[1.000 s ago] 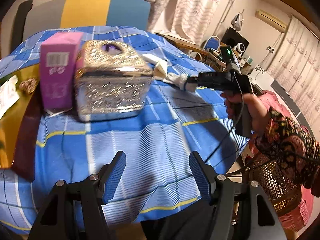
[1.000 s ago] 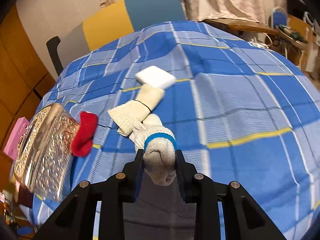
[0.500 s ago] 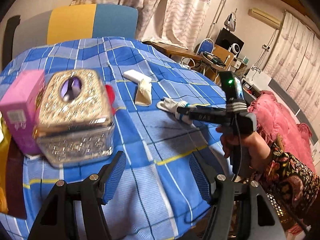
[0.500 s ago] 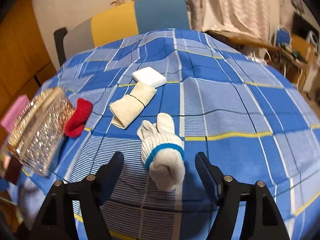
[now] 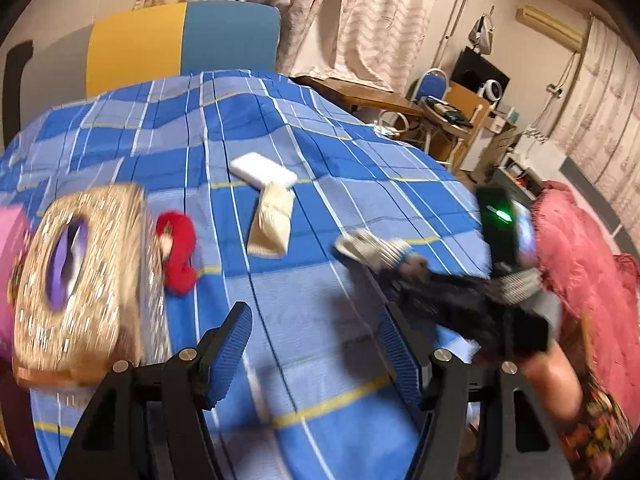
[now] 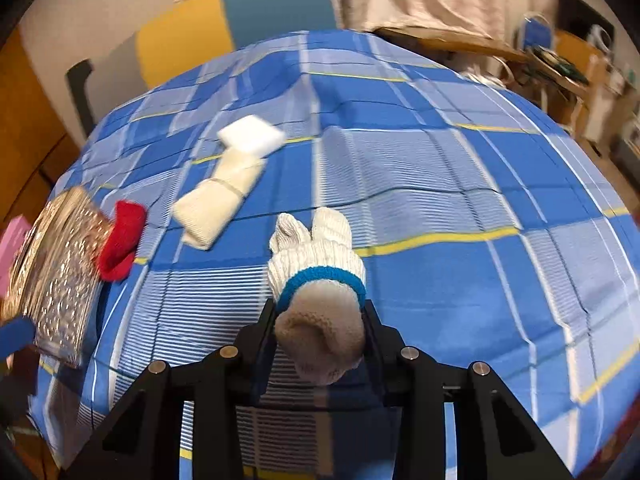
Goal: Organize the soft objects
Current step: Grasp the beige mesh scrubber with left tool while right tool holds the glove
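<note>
A white knit glove [image 6: 316,248] with a blue band lies on the blue checked cloth [image 6: 440,184], fingers pointing away. My right gripper [image 6: 318,320] has its jaws closing on the glove's cuff, and both pads touch it. In the left wrist view the same glove [image 5: 372,250] shows blurred, low over the cloth. A cream folded cloth [image 6: 216,208], a white pad [image 6: 252,136] and a red soft item [image 6: 120,246] lie to the left. My left gripper [image 5: 314,320] is open over the cloth, with nothing between its fingers.
A glittery gold tissue box [image 5: 80,280] stands at the left with a pink box [image 5: 8,248] beside it. A yellow and blue chair back [image 5: 180,44] rises behind the table. A pink cushion [image 5: 580,248] and a person's patterned sleeve [image 5: 596,428] are at the right.
The right gripper let the glove drop onto the cloth, opened wide, then closed again on its cuff. The left gripper swung right, away from the tissue box.
</note>
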Motion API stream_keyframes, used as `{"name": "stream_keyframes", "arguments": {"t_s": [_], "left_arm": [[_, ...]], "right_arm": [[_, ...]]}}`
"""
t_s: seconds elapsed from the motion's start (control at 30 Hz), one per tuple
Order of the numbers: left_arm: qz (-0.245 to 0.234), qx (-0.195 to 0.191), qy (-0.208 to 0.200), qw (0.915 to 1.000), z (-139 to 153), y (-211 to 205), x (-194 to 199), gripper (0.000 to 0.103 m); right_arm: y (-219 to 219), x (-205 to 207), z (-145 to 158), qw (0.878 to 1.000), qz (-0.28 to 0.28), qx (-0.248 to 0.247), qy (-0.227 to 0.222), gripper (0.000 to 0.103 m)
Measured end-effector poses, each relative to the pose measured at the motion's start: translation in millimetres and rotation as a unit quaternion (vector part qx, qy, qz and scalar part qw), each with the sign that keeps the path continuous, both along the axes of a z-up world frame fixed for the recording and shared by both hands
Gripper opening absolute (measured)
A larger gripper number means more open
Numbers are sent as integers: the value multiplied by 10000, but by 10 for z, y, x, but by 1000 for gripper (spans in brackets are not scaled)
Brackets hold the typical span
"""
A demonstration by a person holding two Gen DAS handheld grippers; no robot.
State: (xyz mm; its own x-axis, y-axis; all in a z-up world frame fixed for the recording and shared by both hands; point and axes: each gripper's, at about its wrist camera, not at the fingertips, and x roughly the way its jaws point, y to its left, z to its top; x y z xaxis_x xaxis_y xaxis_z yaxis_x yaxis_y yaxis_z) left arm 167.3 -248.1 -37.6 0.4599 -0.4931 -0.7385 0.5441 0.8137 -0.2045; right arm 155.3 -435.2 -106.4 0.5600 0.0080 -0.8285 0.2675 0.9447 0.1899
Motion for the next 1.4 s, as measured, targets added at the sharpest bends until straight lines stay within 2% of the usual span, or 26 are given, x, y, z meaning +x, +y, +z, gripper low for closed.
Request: {"name": "stream_keyframes", "arguments": {"t_s": [0.07, 0.17, 0.23, 0.33, 0.4, 0.5, 0.63, 0.8, 0.87, 0.9, 1.0, 1.2, 1.4], "left_arm": [[53, 248, -76, 9996, -45, -190, 134, 67], [93, 698, -83, 9975, -197, -462, 379, 67], [196, 776, -46, 9968, -279, -542, 519, 67], [360, 761, 96, 9964, -379, -630, 733, 67], [471, 886, 114, 9949, -454, -699, 860, 67], [652, 1307, 292, 9888, -646, -810, 1049, 67], [778, 1525, 391, 9845, -825, -896, 1235, 67], [465, 1864, 63, 9813, -947, -1004, 1306, 67], [270, 1691, 78, 9852, -973, -977, 1303, 57], [271, 1615, 98, 9865, -971, -949, 1311, 45], [310, 1514, 209, 9878, -959, -895, 1309, 43], [341, 1189, 89, 9923, -744, -777, 1147, 40], [429, 757, 8, 9962, -502, -570, 913, 40]], "right_arm": [[-78, -30, -24, 9997, -157, 120, 109, 40], [-190, -63, -153, 9974, -366, 556, 269, 40], [-235, -84, -176, 9953, -489, 806, 241, 40], [-237, -70, -178, 9941, -478, 934, 261, 41], [-249, -64, -194, 9930, -509, 1033, 265, 42], [-243, -57, -199, 9923, -566, 1066, 269, 44], [-218, -45, -192, 9928, -552, 1025, 294, 45], [-243, -28, -186, 9922, -572, 1067, 305, 46], [-253, -17, -180, 9925, -588, 1027, 294, 47], [-254, -14, -173, 9930, -583, 992, 282, 47], [-246, -9, -118, 9946, -546, 870, 153, 50], [-169, 38, 20, 9983, -263, 472, -197, 59], [-46, 112, -37, 9999, 62, -42, -103, 59]]}}
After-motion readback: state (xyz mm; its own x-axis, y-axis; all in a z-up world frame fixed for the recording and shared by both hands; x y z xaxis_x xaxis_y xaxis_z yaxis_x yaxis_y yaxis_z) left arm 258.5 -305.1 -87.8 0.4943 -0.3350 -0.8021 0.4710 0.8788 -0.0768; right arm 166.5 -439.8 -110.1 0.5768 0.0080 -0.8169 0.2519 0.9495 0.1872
